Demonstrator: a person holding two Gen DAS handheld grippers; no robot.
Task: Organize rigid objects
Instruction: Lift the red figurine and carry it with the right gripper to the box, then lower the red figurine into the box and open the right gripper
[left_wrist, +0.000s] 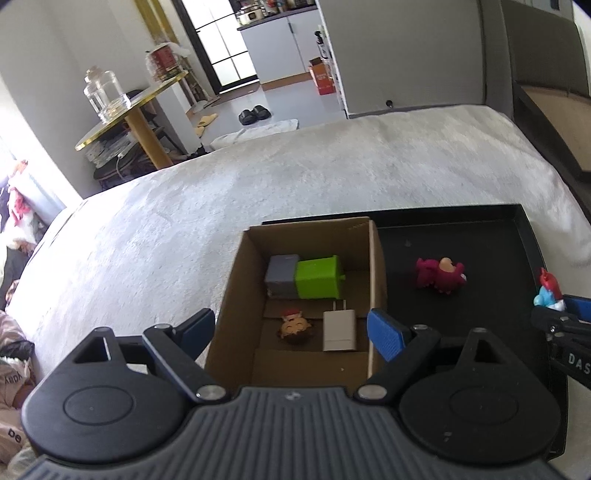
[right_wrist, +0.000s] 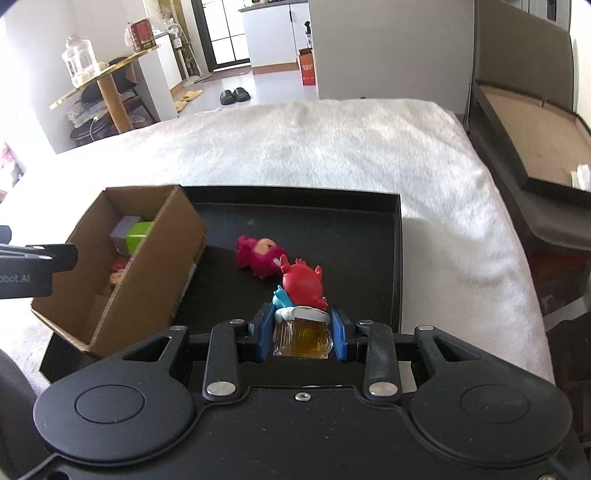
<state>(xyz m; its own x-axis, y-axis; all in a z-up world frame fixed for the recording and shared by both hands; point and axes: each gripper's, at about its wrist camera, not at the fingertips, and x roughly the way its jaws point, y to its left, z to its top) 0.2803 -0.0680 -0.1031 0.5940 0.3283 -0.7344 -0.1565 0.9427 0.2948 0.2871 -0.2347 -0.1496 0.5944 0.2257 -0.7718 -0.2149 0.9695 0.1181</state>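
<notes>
Through the left wrist camera, the left tongs (left_wrist: 291, 332) are hovering spread wide over the cardboard box (left_wrist: 236, 295), which is sitting partly in the black tray (left_wrist: 524, 236) on the white bed (left_wrist: 221, 184) and holding a grey-and-green toy bin (left_wrist: 304, 277), a white charger (left_wrist: 339, 330) and a small doll head (left_wrist: 295, 326), while a pink figurine (left_wrist: 439, 275) is lying on the tray floor to the right. Through the right wrist camera, the right tongs (right_wrist: 301, 332) are pinching a red-and-blue figurine on an amber clear base (right_wrist: 303, 314) above the tray (right_wrist: 369, 206), just beside the pink figurine (right_wrist: 260, 256), with the box (right_wrist: 147, 266) standing to the left.
</notes>
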